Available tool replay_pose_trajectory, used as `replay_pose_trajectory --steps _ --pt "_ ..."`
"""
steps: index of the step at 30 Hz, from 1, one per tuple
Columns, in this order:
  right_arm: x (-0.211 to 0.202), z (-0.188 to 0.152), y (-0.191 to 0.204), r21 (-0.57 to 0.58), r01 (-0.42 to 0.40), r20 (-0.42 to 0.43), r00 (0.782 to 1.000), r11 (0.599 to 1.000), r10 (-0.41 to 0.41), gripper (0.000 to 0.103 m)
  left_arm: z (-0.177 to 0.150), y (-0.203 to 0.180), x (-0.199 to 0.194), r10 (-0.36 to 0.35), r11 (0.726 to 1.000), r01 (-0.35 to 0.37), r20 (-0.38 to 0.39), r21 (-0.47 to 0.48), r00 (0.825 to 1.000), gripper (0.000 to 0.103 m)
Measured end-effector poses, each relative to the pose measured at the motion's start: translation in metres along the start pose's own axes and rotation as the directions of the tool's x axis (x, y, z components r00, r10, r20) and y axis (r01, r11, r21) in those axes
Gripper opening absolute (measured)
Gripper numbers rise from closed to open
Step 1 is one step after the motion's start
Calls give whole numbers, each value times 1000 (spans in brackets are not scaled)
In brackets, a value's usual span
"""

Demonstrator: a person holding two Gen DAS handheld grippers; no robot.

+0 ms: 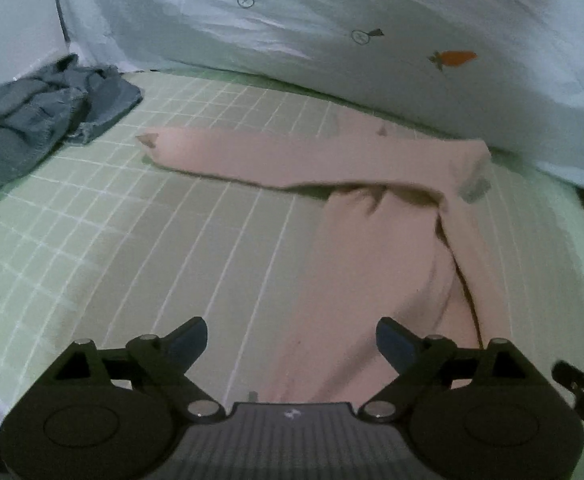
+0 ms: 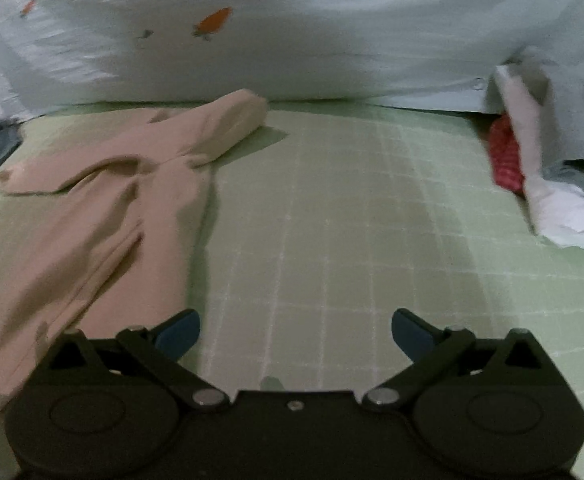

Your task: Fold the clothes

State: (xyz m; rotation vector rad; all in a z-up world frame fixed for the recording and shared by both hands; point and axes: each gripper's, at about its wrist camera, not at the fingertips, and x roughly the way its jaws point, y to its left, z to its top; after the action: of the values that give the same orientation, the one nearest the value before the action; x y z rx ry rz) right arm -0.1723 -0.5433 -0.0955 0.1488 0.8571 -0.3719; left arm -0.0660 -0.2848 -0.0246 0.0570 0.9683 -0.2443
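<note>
The pink top (image 1: 372,248) lies flat on the green grid sheet (image 1: 131,240) of the bed. Its body runs from near us at 6 o'clock up toward 12, w/ one sleeve (image 1: 251,156) stretched across toward 9 o'clock in the left wrist view. In the right wrist view a second sleeve (image 2: 227,120) angles off toward 1 o'clock, ending just short of the pale duvet (image 2: 292,40).

Our left tongs (image 1: 292,340) are spread wide, nothing between the pads. They hang over the top's near edge; its body starts right under them & a bit to 3 o'clock. Our right tongs (image 2: 296,332) are also wide open & empty. They sit over bare sheet, w/ the top off at 9–10 o'clock.

So we judge the left hand is the nearer one to the body & to the long sleeve. The right hand is closer to the short-lying sleeve at its 11 o'clock. The long axis is approx. 6-to-12. A sleeve fold inward looks like the next move, each hand taking its own side.

Outward: grey clothes (image 1: 39,116) are heaped at 10 o'clock, well apart. A white & red pile (image 2: 532,160) sits at 2 o'clock in the right view.
</note>
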Motion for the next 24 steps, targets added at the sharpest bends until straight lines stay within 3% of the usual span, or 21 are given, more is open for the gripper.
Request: replay_pose_trajectory --steps 6,8,11,12,15,19,24 --pt "-2 -18 28 -55 -94 -19 995 994 93 97 -24 13 -18 26 999 -27 -22 -23 999 95" --pt "-9 -22 37 -72 -121 4 993 990 121 78 -26 21 -18 8 1000 -9 -26 -29 1000 95" --pt "-20 -23 48 -61 -149 64 986 987 153 70 -21 33 -12 -32 999 32 -37 -10 999 95" --pt "-21 -22 53 -52 -140 67 987 989 143 69 -18 38 -11 -40 999 41 -33 8 999 95" --pt "-16 -22 68 -25 -107 50 993 994 108 54 -8 54 -10 -77 995 76 7 56 997 95" --pt "-3 -34 91 -23 -50 10 999 999 50 32 -2 82 -1 -130 989 130 -3 77 991 95" --pt "7 -43 111 -17 86 17 996 996 -86 10 4 118 11 -154 977 156 -20 146 988 95"
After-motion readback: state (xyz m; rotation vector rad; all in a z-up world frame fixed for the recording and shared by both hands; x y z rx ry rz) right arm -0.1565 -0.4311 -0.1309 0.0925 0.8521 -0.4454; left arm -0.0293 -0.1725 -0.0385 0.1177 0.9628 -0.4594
